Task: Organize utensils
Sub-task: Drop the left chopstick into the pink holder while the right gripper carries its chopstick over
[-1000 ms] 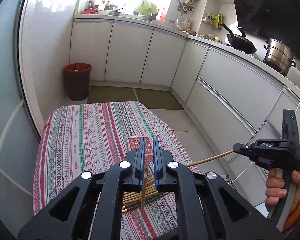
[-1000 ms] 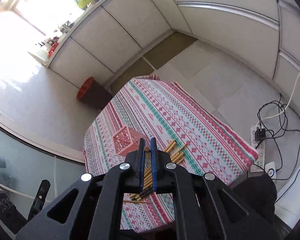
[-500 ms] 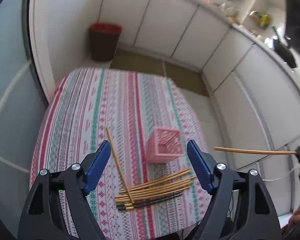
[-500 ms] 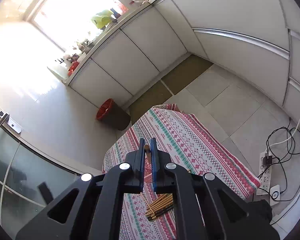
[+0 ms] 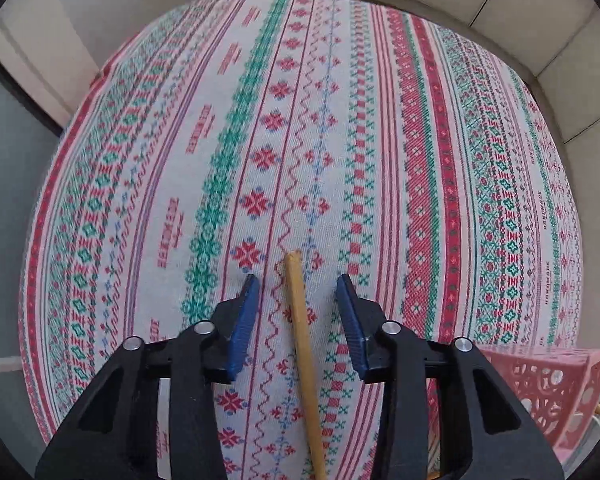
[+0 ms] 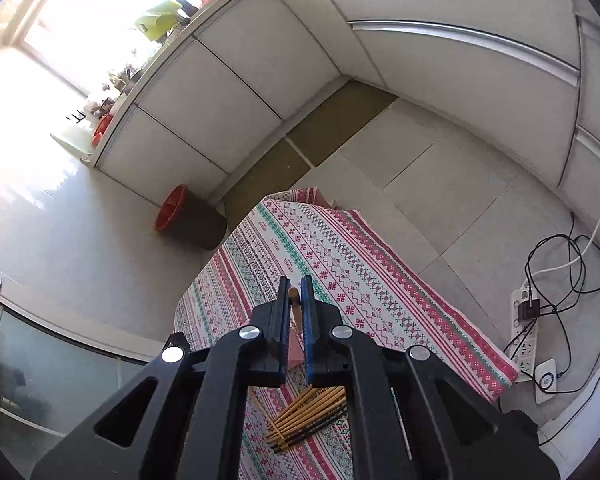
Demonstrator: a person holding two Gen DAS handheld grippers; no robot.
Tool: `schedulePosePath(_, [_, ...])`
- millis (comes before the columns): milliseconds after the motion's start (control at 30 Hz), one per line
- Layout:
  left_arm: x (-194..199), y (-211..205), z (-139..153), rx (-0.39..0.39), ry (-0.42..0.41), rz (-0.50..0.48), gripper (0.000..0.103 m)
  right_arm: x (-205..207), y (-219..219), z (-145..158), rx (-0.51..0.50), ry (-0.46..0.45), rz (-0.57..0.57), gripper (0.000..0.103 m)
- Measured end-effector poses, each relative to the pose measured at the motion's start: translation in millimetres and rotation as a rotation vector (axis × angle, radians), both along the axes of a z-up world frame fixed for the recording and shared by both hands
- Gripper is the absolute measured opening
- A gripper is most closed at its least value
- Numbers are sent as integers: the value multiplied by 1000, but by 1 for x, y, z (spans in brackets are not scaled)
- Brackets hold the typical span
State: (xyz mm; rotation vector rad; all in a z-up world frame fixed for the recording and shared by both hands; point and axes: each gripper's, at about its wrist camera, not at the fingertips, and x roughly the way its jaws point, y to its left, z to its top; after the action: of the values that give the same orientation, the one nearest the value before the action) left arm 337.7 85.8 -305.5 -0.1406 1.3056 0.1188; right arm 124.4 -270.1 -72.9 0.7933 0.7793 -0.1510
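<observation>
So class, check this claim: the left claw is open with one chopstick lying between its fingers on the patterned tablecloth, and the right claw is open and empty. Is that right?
Not quite. The right claw is not open and empty: the right wrist view shows it shut on a chopstick. The rest stands: the left claw is open, with one chopstick lying between its fingers on the patterned tablecloth.

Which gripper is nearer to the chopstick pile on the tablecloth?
Probably the left gripper: it is low over the tablecloth, straddling one loose chopstick. The right gripper holds a chopstick high above the pile.

One basket (image 5: pixel 548 384), two tools
</observation>
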Motion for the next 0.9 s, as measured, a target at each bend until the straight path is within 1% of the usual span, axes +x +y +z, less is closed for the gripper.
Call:
schedulePosePath(33, [-1, -1, -1, 29, -9, -6, 16, 3, 1, -1, -1, 3, 5, 6])
schedulePosePath(67, [-3, -1, -2, 36, -13, -5, 8, 6, 1, -2, 1, 6, 9, 6])
schedulePosePath(167, [-16, 12, 0, 1, -36, -3, 7, 10, 3, -2, 11, 8, 26, 6])
schedulePosePath(267, [-53, 27, 21, -55, -100, -20, 6, 6, 6, 4, 6, -8, 43, 6])
schedulePosePath(367, [-93, 40, 64, -106, -209, -39, 6, 1, 11, 13, 9, -32, 58, 6])
schedulePosePath(533, [-143, 43, 144, -136, -391, -94, 6, -7, 27, 30, 7, -70, 96, 6])
schedulePosePath(633, [-140, 29, 187, -154, -484, -124, 6, -8, 38, 39, -12, -83, 112, 6])
schedulePosePath(767, [-150, 13, 240, -175, -617, -158, 6, -2, 51, 47, -42, -88, 140, 6])
schedulePosePath(900, [-154, -5, 283, -160, -716, -189, 6, 10, 63, 57, -77, -94, 168, 6])
